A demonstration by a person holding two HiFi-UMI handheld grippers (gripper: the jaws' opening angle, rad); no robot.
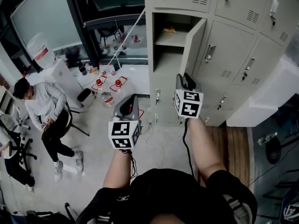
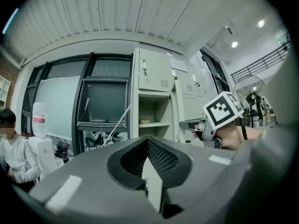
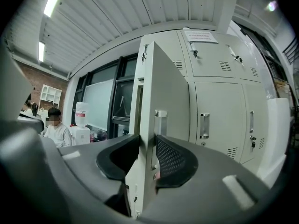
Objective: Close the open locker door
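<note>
Half the swing is left, we reckon: the locker door [image 1: 192,43] stands angled out from its locker [image 1: 161,78], our right hand-held gripper [image 3: 147,160] partly closed, pinching the door's free edge; the left hand-held gripper [image 2: 152,171] hangs slightly parted, holding nothing

1. The yellowish item [image 1: 169,30] on the open locker's shelf is too small to identify.
2. The lower end of the locker door [image 3: 163,78] is hidden behind the right gripper [image 3: 145,155], which is clamped on its edge.
3. The print on the paper notice [image 3: 201,35] is too small to read.
4. A person [image 1: 14,164] at the head view's left edge is cut off, with only the legs and a sleeve showing.
</note>
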